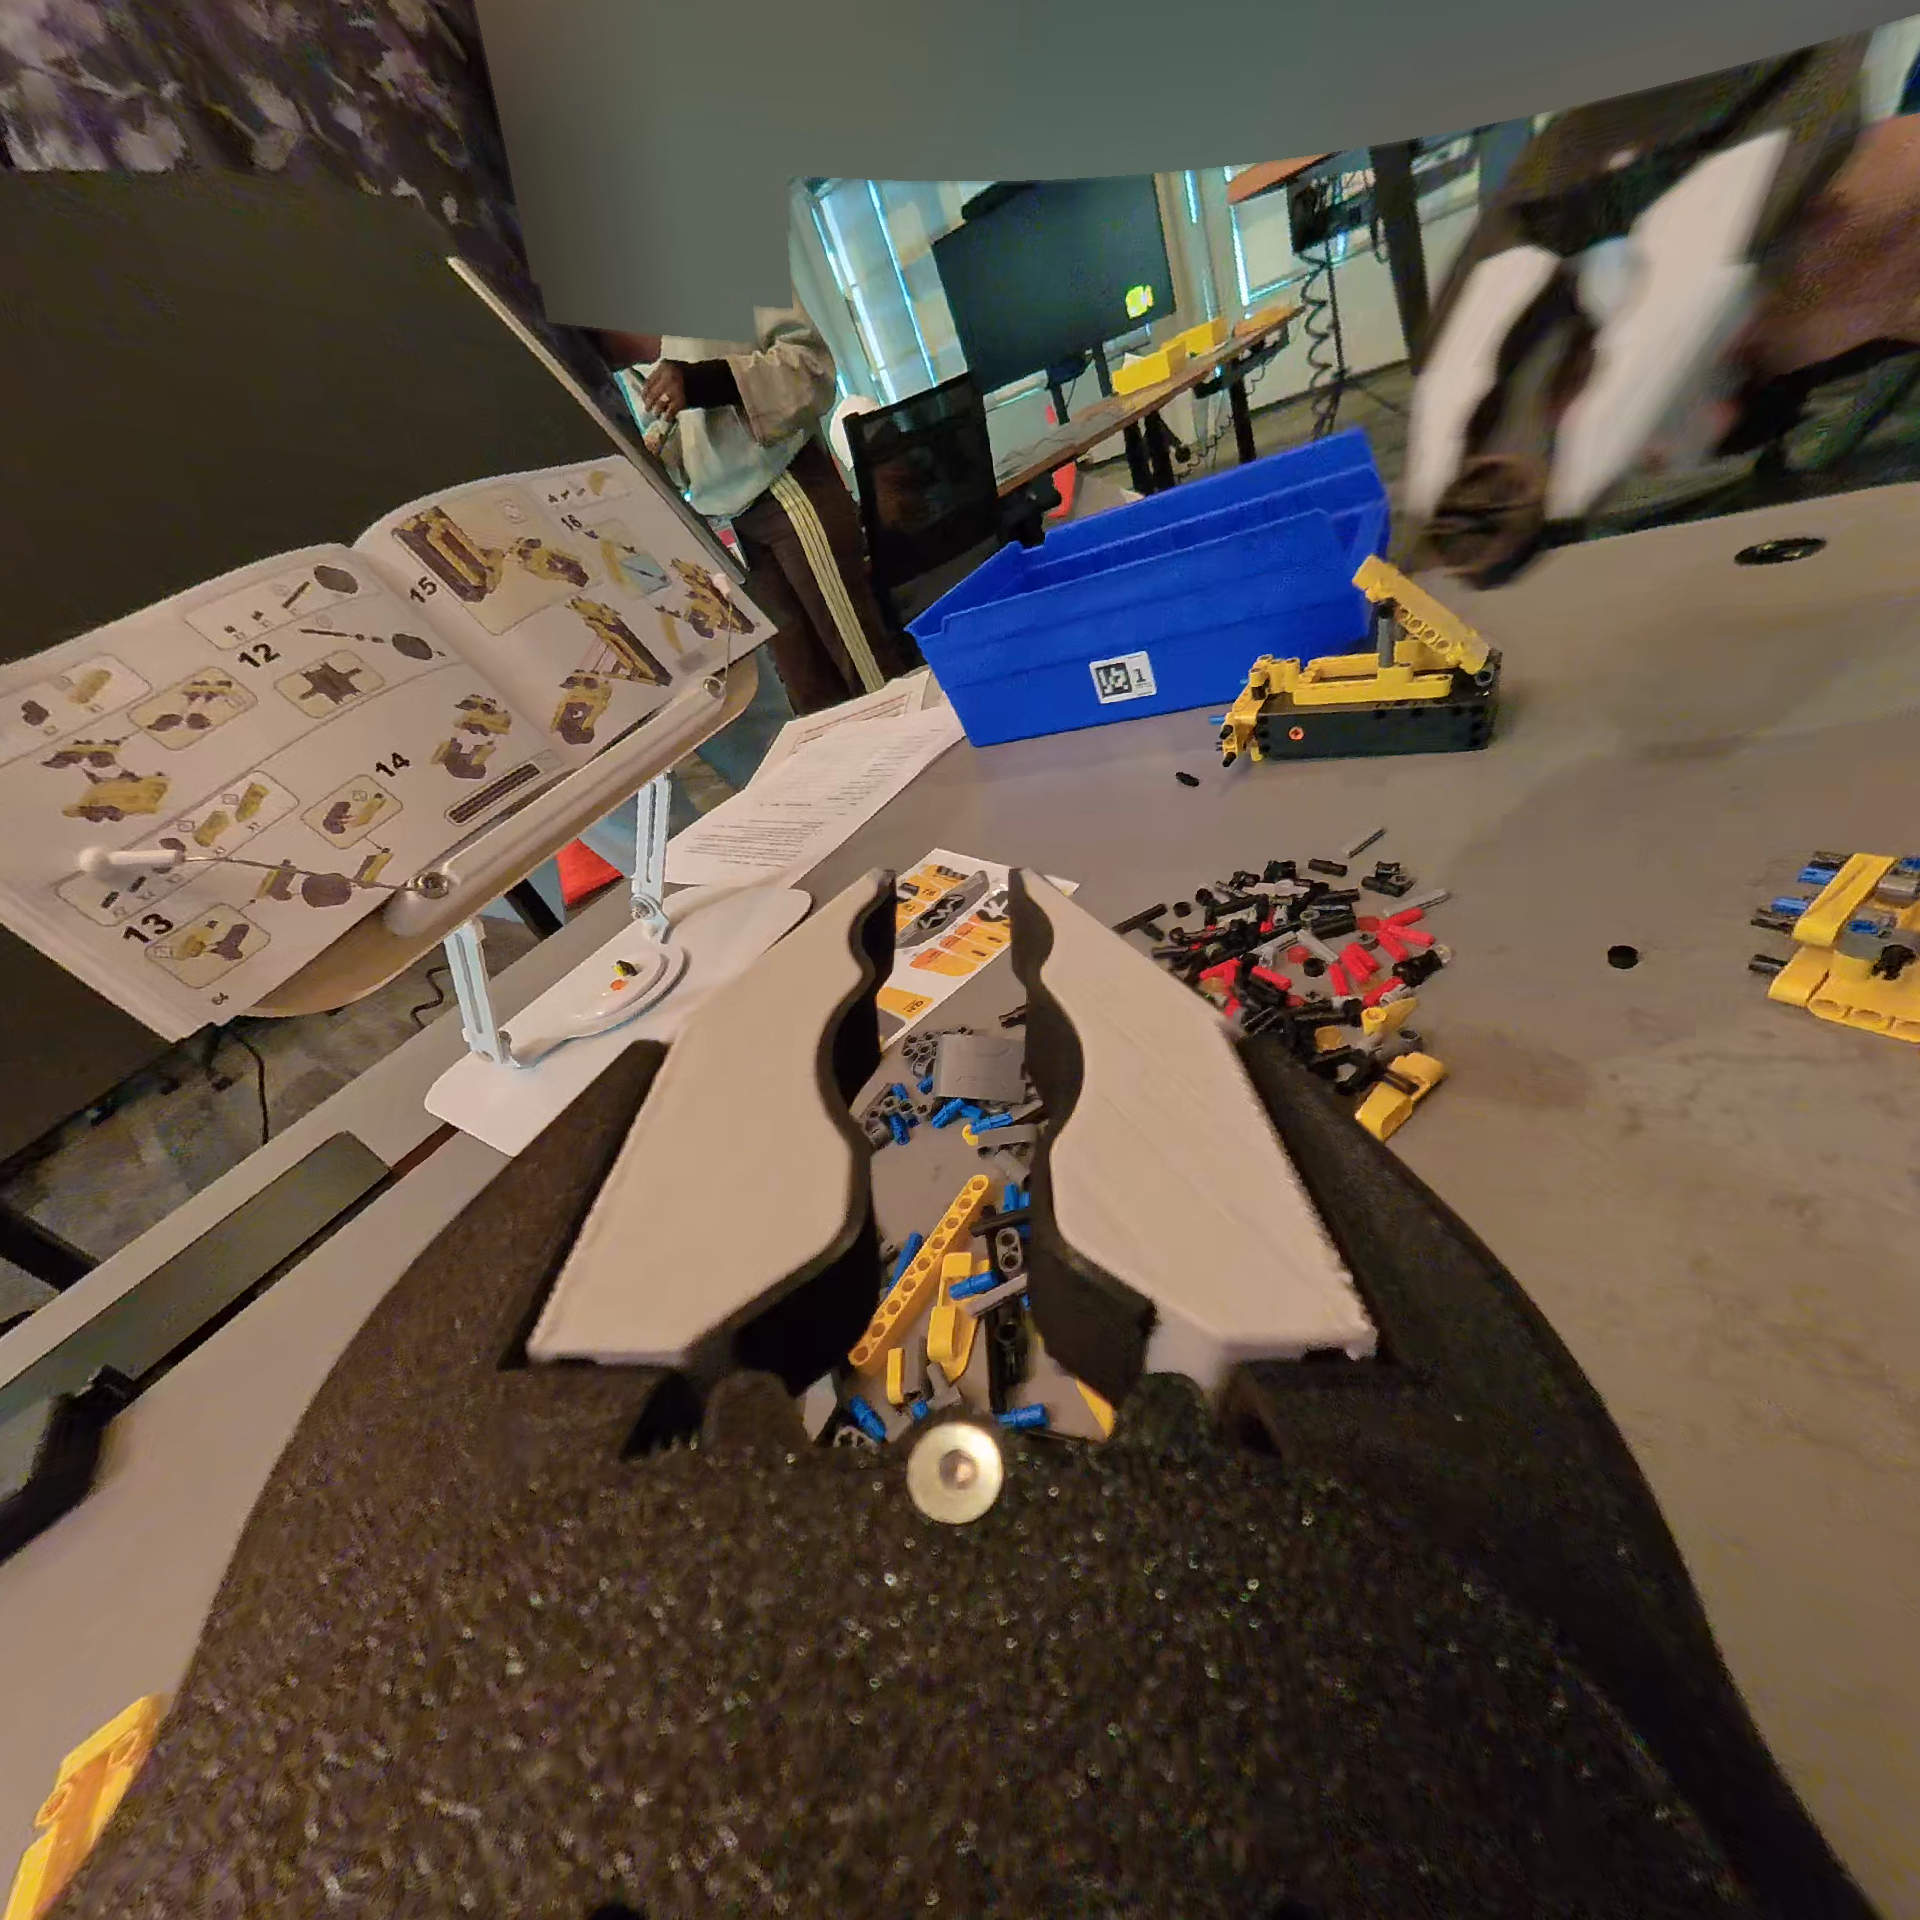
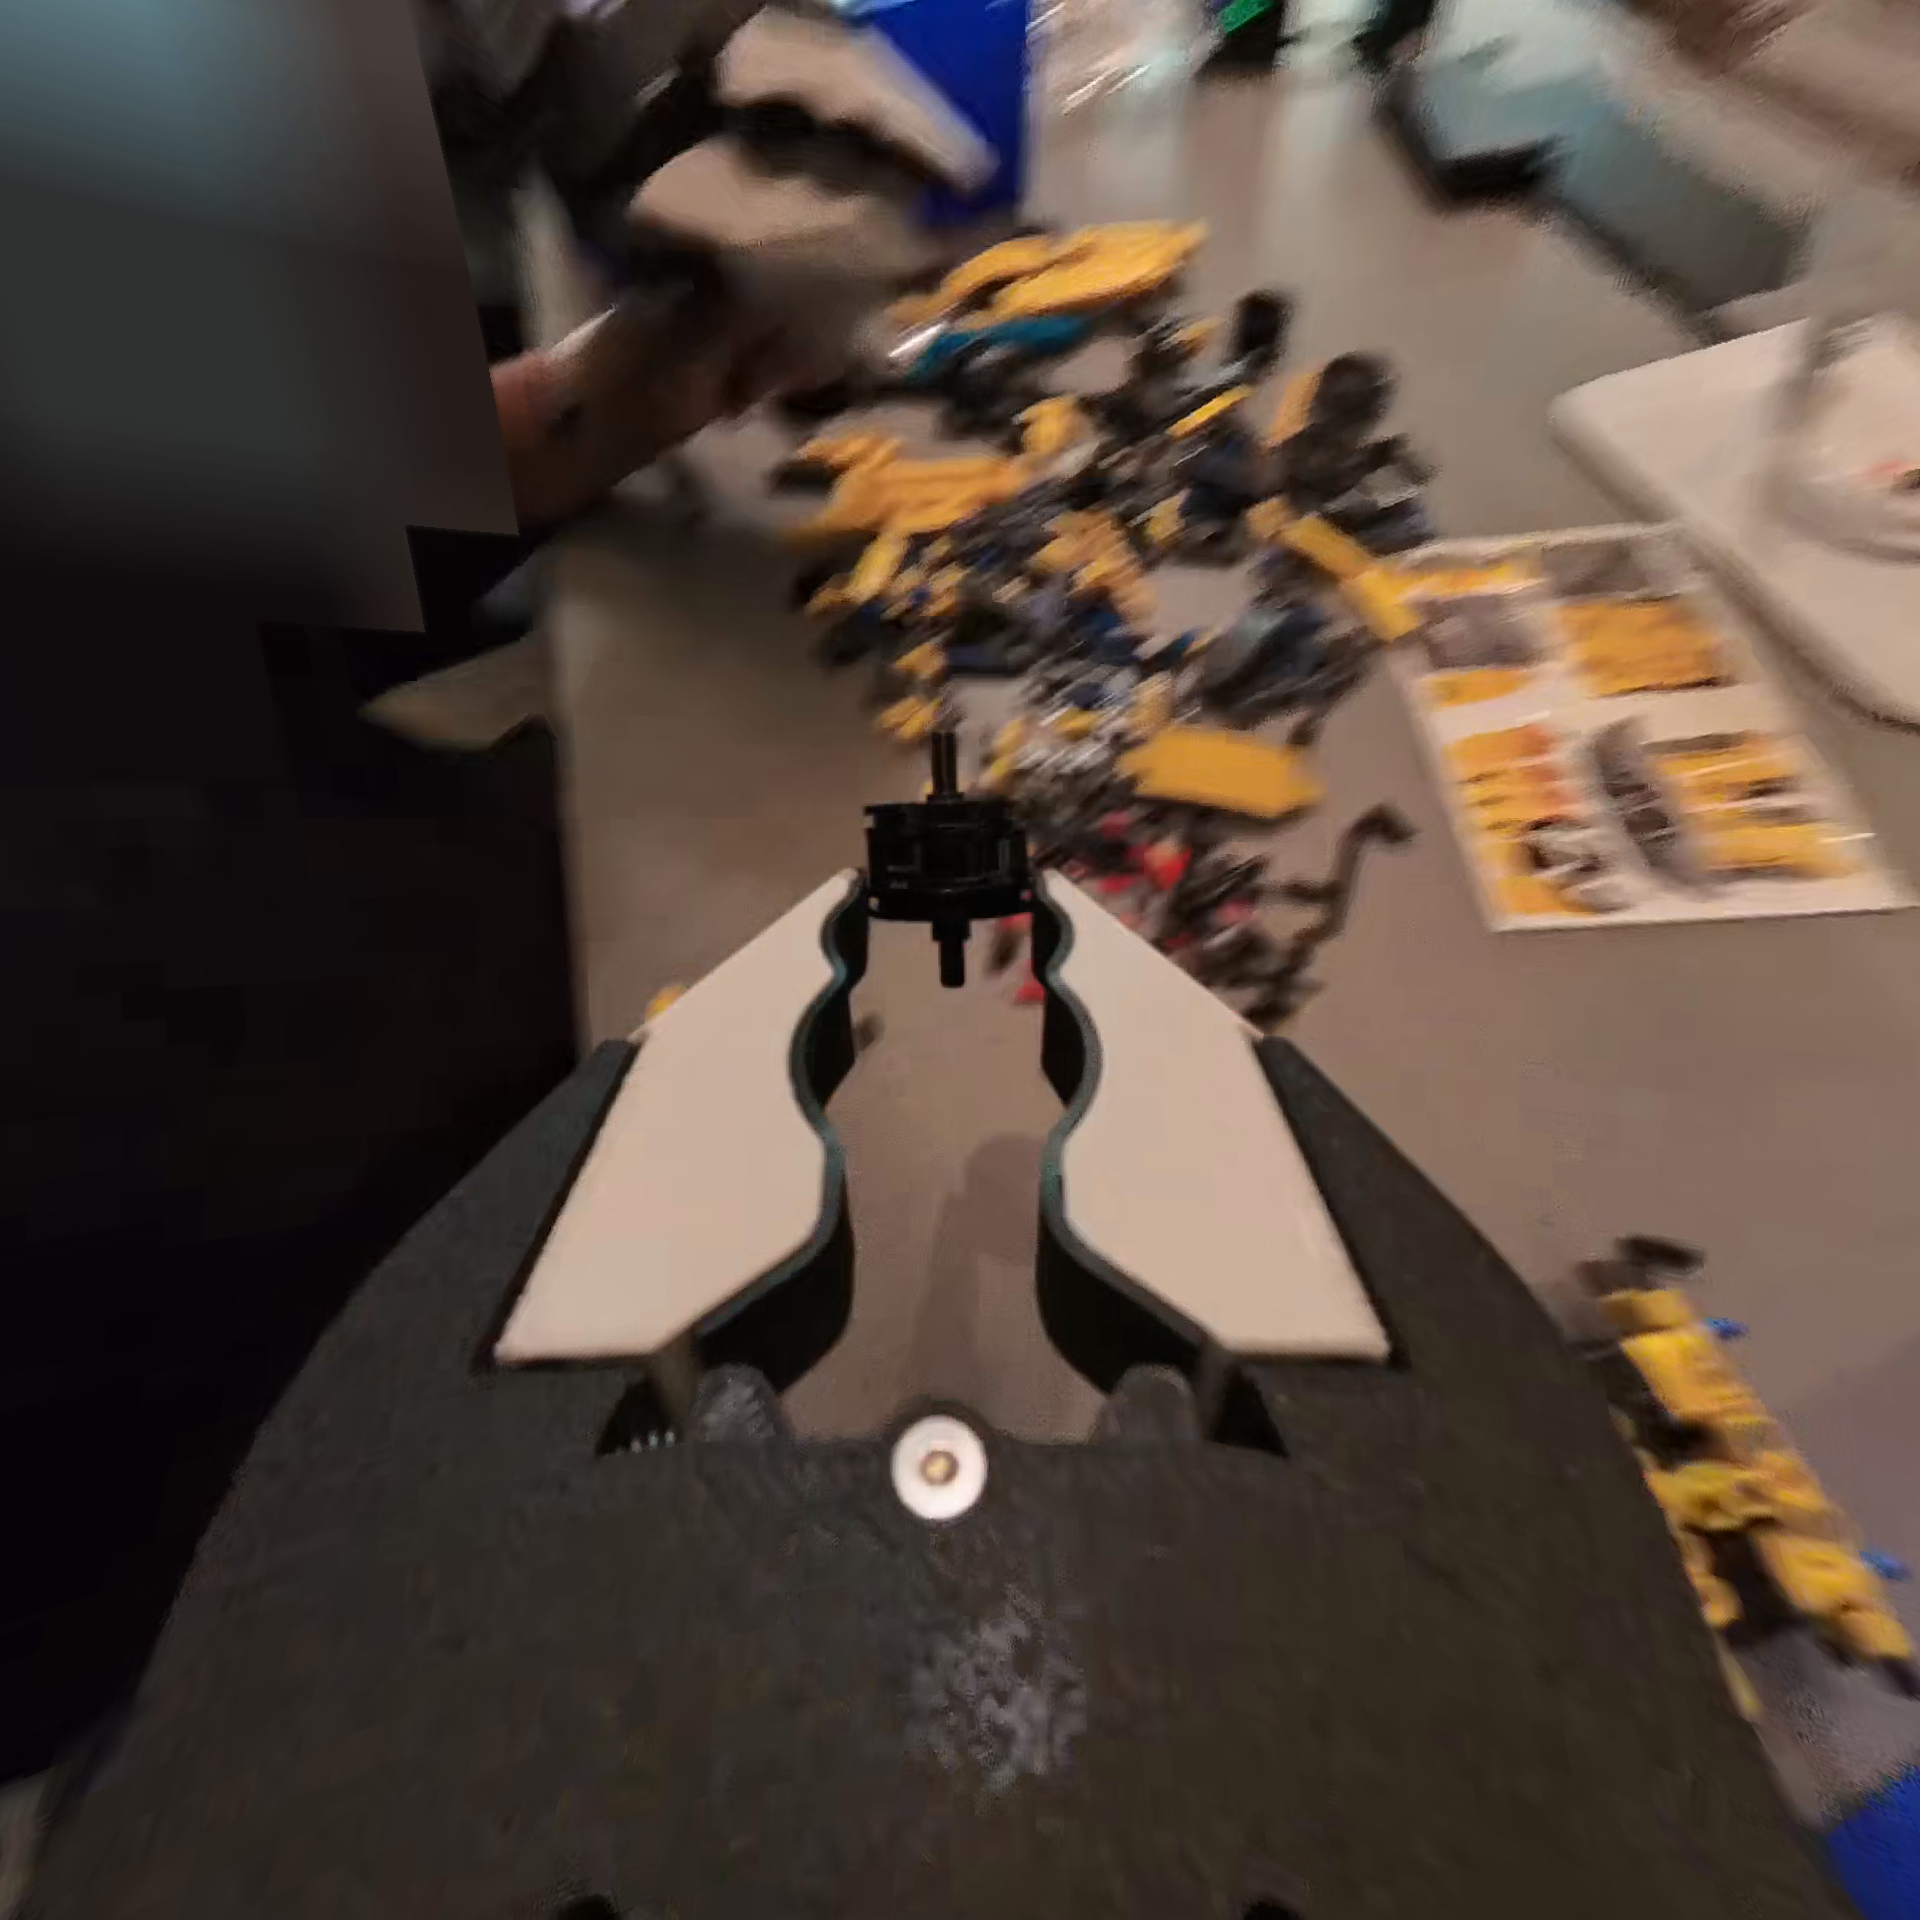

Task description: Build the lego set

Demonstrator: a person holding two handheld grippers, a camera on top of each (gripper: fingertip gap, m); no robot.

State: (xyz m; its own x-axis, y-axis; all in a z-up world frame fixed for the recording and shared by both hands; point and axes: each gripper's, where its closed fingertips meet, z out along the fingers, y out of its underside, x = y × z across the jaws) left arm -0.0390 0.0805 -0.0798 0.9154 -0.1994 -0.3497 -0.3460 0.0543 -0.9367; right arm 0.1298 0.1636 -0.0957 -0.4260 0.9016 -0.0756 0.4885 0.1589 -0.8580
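Right tongs (image 2: 945, 883) clamp black axle part (image 2: 943, 847), axle upright; left tongs (image 1: 951, 883) narrow, empty.

On my desk (image 1: 1662, 1195), loose bricks (image 1: 1299, 956) lie mid-surface; the bin (image 1: 1143, 613) sits at the far edge, the half-built model (image 1: 1371, 696) just right of it, the booklet stand (image 1: 343, 727) on the left edge.

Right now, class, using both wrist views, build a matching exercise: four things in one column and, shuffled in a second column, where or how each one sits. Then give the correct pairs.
Things
1. blue bin
2. instruction booklet
3. small black part
4. red and black pins

Places or states
A. lying open on a white stand
B. pinched between the right gripper fingertips
C. scattered loose on the grey table
D. at the table's far edge, behind the yellow and black build

Pairs: 1-D, 2-A, 3-B, 4-C
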